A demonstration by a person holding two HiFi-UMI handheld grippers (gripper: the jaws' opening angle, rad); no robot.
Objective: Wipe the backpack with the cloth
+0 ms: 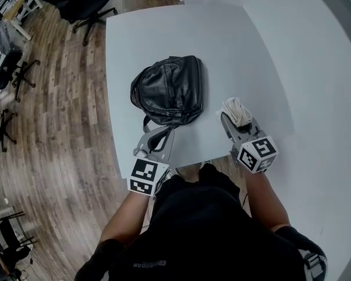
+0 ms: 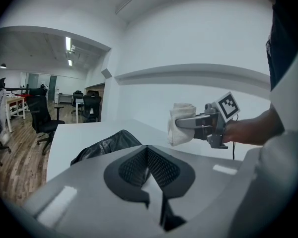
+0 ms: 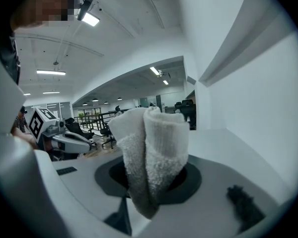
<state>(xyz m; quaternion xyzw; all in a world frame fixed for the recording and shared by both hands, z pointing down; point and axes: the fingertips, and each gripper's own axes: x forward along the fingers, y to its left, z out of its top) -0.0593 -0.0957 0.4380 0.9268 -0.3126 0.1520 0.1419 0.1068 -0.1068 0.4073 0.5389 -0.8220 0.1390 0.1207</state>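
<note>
On the white table [image 1: 222, 45], head view: black leather backpack [image 1: 168, 91], my left gripper [image 1: 158, 134] at its near edge, right gripper [image 1: 237, 122] just beside it. Left gripper view: jaws together, empty. Right gripper view: jaws clamped on folded white cloth [image 3: 151, 152].

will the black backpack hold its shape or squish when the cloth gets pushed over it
Probably squishes: the backpack lies slumped and creased, so its leathery skin likely dents under the cloth. It may also slide, since the table looks smooth. Lying flat, it seems unlikely to tip.
</note>
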